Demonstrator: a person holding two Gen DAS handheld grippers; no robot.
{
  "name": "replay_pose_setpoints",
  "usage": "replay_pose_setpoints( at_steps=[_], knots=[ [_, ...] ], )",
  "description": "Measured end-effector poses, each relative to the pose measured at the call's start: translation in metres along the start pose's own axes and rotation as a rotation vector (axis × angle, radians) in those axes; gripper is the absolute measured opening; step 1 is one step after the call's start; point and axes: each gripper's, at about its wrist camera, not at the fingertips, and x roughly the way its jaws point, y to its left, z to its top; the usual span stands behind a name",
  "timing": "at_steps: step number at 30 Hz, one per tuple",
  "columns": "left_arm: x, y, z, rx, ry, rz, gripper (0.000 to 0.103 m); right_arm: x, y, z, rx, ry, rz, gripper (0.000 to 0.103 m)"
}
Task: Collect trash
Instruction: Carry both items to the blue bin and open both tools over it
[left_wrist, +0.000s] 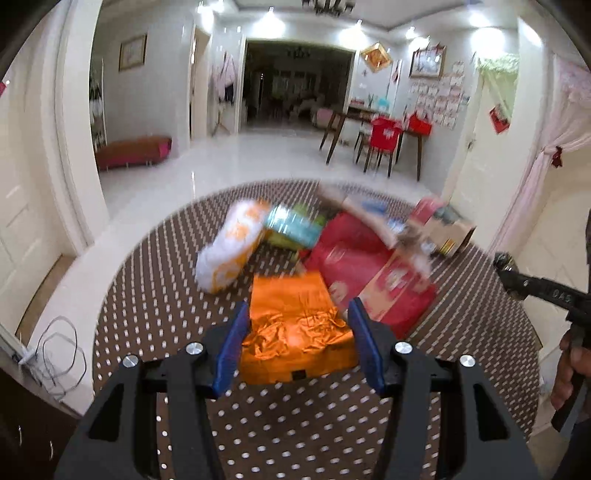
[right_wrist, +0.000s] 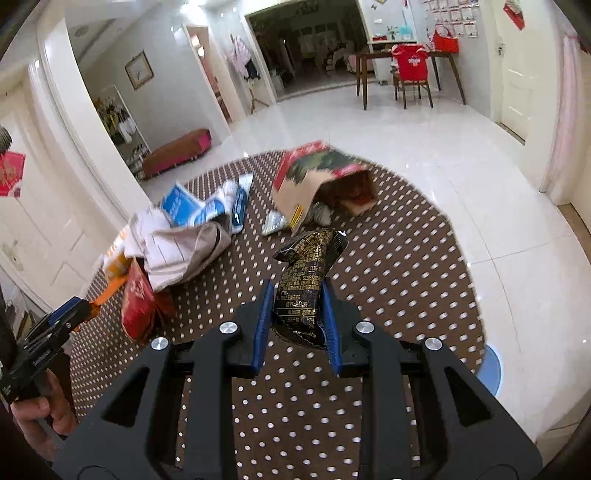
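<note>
1. The right tool (right_wrist: 295, 295) squeezes a black snack packet (right_wrist: 308, 275) between its blue pads, low in the middle of the right wrist view. The packet sticks up above the round dotted desk (right_wrist: 388, 266).
2. The left tool (left_wrist: 297, 339) has let go. Its pads stand apart on each side of a crinkly orange packet (left_wrist: 295, 328), with gaps showing, low in the middle of the left wrist view.
3. More trash lies further up: a red bag (left_wrist: 354, 258), a white and orange bag (left_wrist: 231, 251), and an open cardboard box (right_wrist: 325, 181).
4. A hand (right_wrist: 40, 413) grips the left tool's handle at the lower left.
</note>
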Motion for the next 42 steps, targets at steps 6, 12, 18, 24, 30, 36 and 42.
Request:
replay_pose_setpoints(
  at_steps=[6,12,18,24,30,36,42],
  knots=[
    [-0.024,-0.037,0.020,0.057,-0.125,-0.021,0.054,-0.022,-0.027,0.007,0.052,-0.055,0.017,0.026],
    [-0.020,-0.089,0.029,0.098,-0.143,-0.112,0.054,-0.038,-0.063,0.003,0.112,-0.083,-0.003,0.026],
    [-0.006,-0.160,0.038,0.161,-0.119,-0.299,0.054,-0.048,-0.119,-0.007,0.209,-0.090,-0.073,0.026],
    [0.026,-0.242,0.041,0.233,-0.025,-0.480,0.054,-0.042,-0.203,-0.034,0.394,-0.030,-0.146,0.026],
    [0.073,-0.326,0.031,0.348,0.146,-0.578,0.054,-0.020,-0.267,-0.062,0.539,0.043,-0.180,0.026],
    [0.138,-0.408,0.011,0.485,0.381,-0.605,0.054,0.001,-0.320,-0.082,0.669,0.103,-0.171,0.026],
    [0.187,-0.462,-0.013,0.559,0.573,-0.588,0.055,0.016,-0.356,-0.091,0.751,0.147,-0.166,0.028]
  ],
)
